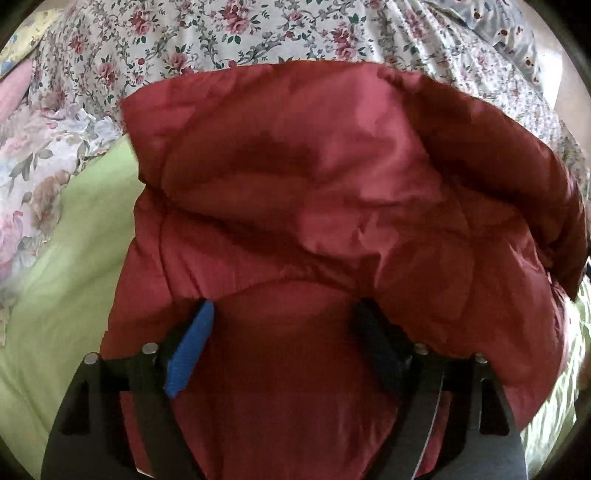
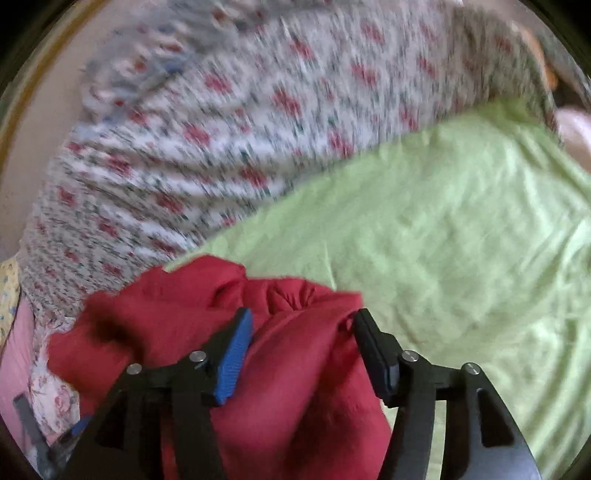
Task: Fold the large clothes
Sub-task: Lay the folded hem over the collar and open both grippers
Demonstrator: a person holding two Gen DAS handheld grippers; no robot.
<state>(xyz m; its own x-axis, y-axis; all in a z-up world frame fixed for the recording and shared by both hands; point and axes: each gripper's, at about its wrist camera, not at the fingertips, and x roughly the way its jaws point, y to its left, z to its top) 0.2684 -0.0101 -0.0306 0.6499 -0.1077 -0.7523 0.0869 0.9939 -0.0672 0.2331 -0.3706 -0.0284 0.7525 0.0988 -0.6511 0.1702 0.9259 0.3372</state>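
A green sheet [image 2: 461, 229] covers the bed, with a flowered cover [image 1: 258, 33] bunched behind it. The red jacket [image 1: 314, 206] lies on the sheet. The left gripper [image 1: 284, 314] has its fingers spread over the jacket. The right gripper [image 2: 303, 321] fingers are also spread, with red fabric between them, not pinched.

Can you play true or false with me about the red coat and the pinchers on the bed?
1. The coat is red. True.
2. The coat lies on a blue sheet. False: the sheet under it is light green.
3. The left gripper is open. True: its fingers stand wide apart over the coat.
4. The right gripper is squeezed tight on the coat. False: it is open, with coat fabric between.
5. A flowery cloth lies beyond the coat. True.
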